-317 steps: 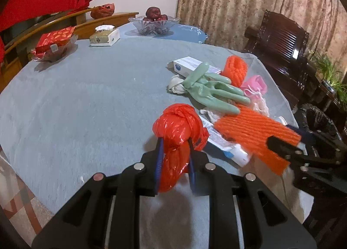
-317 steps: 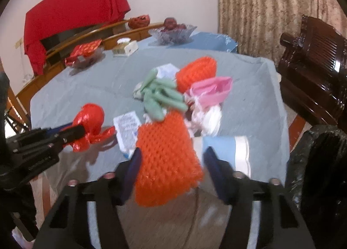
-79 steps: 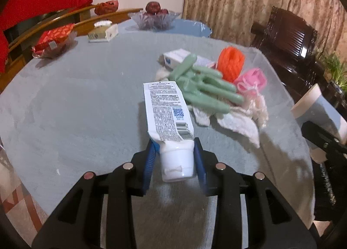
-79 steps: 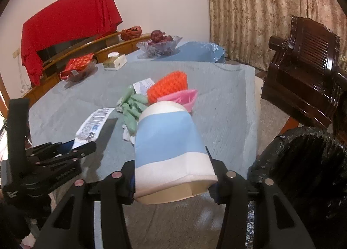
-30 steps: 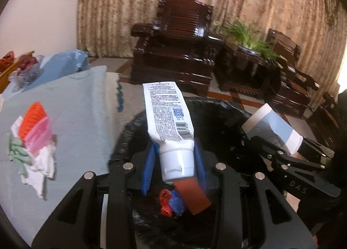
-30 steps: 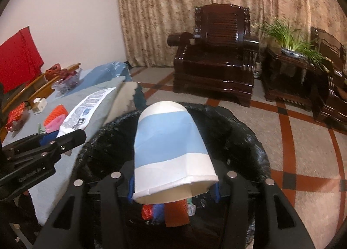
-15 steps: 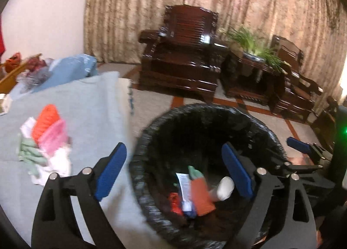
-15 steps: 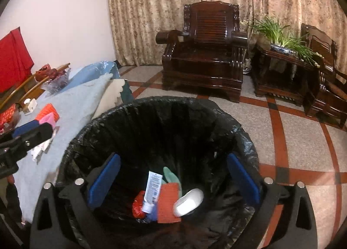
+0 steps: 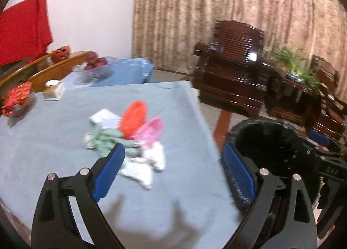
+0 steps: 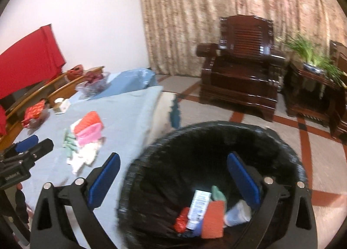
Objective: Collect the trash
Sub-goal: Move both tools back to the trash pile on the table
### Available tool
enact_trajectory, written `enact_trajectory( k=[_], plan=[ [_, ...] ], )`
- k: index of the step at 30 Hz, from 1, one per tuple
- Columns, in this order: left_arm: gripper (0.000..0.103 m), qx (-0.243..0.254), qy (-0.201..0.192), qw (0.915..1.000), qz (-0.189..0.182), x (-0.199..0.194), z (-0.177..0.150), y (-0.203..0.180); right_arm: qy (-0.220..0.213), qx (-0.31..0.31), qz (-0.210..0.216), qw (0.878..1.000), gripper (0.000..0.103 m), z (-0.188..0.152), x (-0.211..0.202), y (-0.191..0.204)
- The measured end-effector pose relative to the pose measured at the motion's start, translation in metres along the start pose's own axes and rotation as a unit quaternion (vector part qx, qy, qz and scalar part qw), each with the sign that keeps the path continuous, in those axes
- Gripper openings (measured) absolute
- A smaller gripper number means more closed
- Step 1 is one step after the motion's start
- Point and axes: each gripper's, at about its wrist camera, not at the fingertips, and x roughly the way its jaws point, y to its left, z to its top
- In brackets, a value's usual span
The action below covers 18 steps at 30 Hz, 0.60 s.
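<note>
Glossy dark wood armchair [image 10: 240,71]; matt blue-grey cloth tablecloth [image 9: 54,136].

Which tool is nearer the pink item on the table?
Left. The left tool sits over the table just short of the pink item; the right tool is off the table's edge, over the bin.

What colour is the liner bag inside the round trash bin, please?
Black; the liner bag shows best in the right wrist view.

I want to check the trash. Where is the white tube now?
In the right wrist view, the white tube lies at the bottom of the black bin, between a red bag and an orange net.
</note>
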Motion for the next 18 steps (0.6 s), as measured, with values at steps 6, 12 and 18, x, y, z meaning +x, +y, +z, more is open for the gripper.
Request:
enact_trajectory(
  k=[6,12,18],
  plan=[
    [0.09,-0.021,-0.001,0.9991,0.035,-0.008,0.0,0.041,0.003,-0.026,0.034,0.999,0.097,0.006,0.015,0.045],
    [0.09,-0.037,-0.003,0.9977,0.057,-0.01,-0.002,0.068,0.006,-0.044,0.056,0.997,0.097,0.01,0.03,0.079],
    [0.09,-0.045,0.003,0.9964,0.072,-0.003,-0.007,0.09,0.012,-0.056,0.071,0.996,0.097,0.011,0.049,0.106]
  ],
)
